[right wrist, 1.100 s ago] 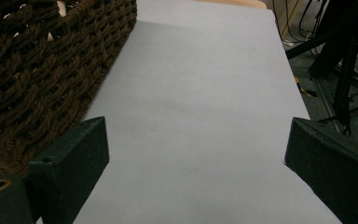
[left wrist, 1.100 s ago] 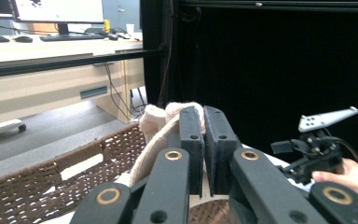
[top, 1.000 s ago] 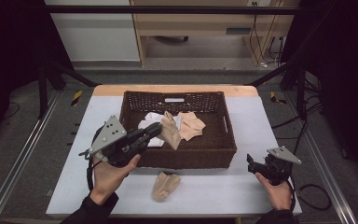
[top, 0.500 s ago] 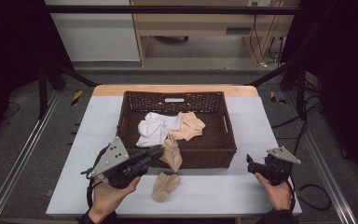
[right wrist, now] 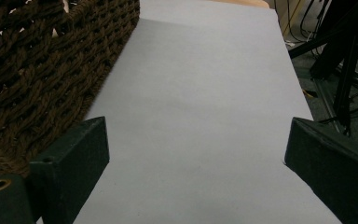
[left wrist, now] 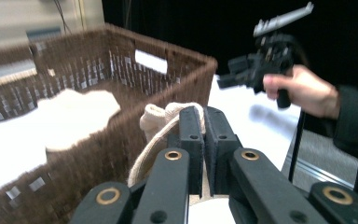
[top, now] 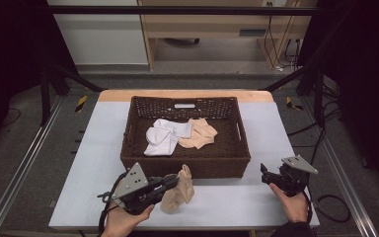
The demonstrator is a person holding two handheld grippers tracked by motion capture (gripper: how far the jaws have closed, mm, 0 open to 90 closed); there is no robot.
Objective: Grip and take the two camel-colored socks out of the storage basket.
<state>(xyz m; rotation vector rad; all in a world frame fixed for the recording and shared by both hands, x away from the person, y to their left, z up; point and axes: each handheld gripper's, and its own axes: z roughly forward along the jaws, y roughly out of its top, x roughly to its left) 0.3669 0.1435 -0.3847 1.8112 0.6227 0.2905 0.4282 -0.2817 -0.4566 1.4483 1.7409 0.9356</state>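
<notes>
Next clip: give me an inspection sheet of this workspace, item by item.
Surface: pale table, bare around the basket.
Job's things: wicker basket holding white socks and a beige sock; beige socks on the table before it.
Clutter: nothing seen.
Grippers: left claw shut on beige socks; right claw open, empty.
Cables: one trails from each gripper; more on the floor.
Surroundings: dark frame, wooden furniture behind.

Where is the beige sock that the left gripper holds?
In the high view the beige sock hangs from the left gripper over the table's near edge, just in front of the wicker basket.
</notes>
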